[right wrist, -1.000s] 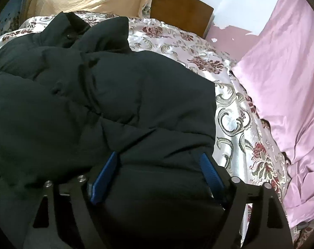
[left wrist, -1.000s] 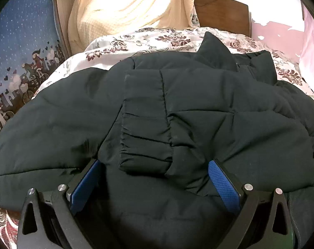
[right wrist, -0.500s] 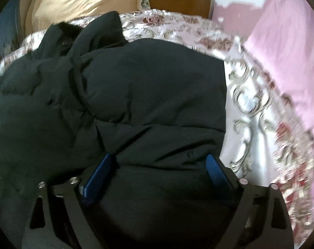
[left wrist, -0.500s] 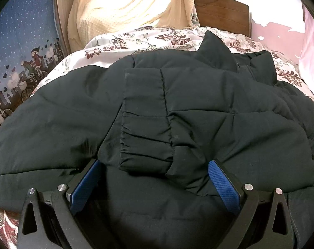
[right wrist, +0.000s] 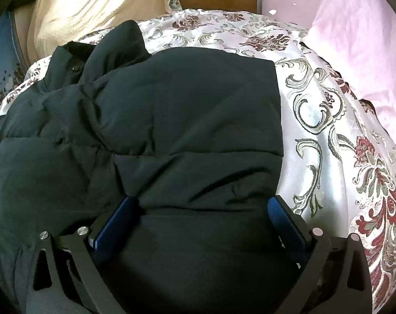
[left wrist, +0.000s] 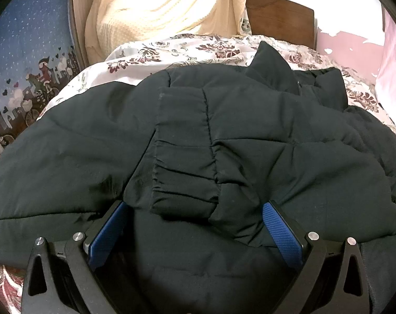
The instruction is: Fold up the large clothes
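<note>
A large black padded jacket (left wrist: 276, 136) lies spread on a bed with a floral cover (left wrist: 171, 49). One sleeve is folded across its body, and its cuff (left wrist: 184, 162) lies just ahead of my left gripper (left wrist: 195, 209). The left gripper is open and low over the jacket's near part. In the right wrist view the same jacket (right wrist: 171, 120) fills the left and middle, its collar (right wrist: 119, 44) at the far end. My right gripper (right wrist: 203, 206) is open and rests over the jacket's right side panel, close to its right edge.
A cream blanket (left wrist: 158, 7) hangs over the wooden headboard (left wrist: 281, 23) at the far end. A blue patterned curtain (left wrist: 22, 52) stands at the left. A pink sheet (right wrist: 354, 41) lies along the bed's right side. Bare floral bed cover (right wrist: 328, 120) shows to the right of the jacket.
The right gripper has swung left and pulled back a little, so more of the jacket's right panel and the headboard show. The left gripper has hardly moved. Both stay open.
</note>
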The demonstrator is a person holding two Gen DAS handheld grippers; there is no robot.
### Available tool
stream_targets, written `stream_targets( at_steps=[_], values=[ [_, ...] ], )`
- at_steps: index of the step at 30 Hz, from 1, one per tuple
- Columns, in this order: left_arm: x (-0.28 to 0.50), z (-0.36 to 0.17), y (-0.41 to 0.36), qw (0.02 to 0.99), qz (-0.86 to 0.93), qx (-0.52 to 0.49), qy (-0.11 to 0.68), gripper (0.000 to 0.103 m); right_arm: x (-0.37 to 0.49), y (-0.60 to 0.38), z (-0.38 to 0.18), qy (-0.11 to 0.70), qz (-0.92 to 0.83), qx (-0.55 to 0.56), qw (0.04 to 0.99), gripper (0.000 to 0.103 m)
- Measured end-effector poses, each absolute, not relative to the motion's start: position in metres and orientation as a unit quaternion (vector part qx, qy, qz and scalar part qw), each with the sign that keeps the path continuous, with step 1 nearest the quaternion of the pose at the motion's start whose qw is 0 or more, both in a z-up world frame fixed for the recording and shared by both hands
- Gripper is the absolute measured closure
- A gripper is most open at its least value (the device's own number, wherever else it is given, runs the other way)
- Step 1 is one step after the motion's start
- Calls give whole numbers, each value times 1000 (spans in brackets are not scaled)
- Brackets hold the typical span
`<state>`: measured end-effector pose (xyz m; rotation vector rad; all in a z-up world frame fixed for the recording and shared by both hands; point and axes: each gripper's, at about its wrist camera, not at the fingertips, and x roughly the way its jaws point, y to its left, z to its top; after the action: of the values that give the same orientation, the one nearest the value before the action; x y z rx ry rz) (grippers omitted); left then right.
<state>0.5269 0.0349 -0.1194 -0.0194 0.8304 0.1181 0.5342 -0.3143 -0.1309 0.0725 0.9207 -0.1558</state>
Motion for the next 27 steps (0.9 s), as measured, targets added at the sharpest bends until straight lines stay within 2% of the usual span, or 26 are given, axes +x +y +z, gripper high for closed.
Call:
stream_targets(
  at_steps=[5,8,11,14,23,27],
  values=[
    [500,-86,42,916,76,-35,392,0,519,-320,-116,439,-50,77,894,2],
    [473,-56,51,924,80,-29,373,0,493,-309,-87,402,-36,87,911,1],
    [447,-35,69,925,86,-17,371,0,476,-278,-62,376,-2,70,924,1],
    [423,-27,116,908,101,-48,403,0,472,-232,-51,384,24,34,923,1],
    [356,-62,292,829,241,-195,466,0,461,-87,-64,423,111,-42,898,1],
    [340,-85,343,800,257,-317,441,0,454,-33,-64,424,120,-70,895,1]
  ],
)
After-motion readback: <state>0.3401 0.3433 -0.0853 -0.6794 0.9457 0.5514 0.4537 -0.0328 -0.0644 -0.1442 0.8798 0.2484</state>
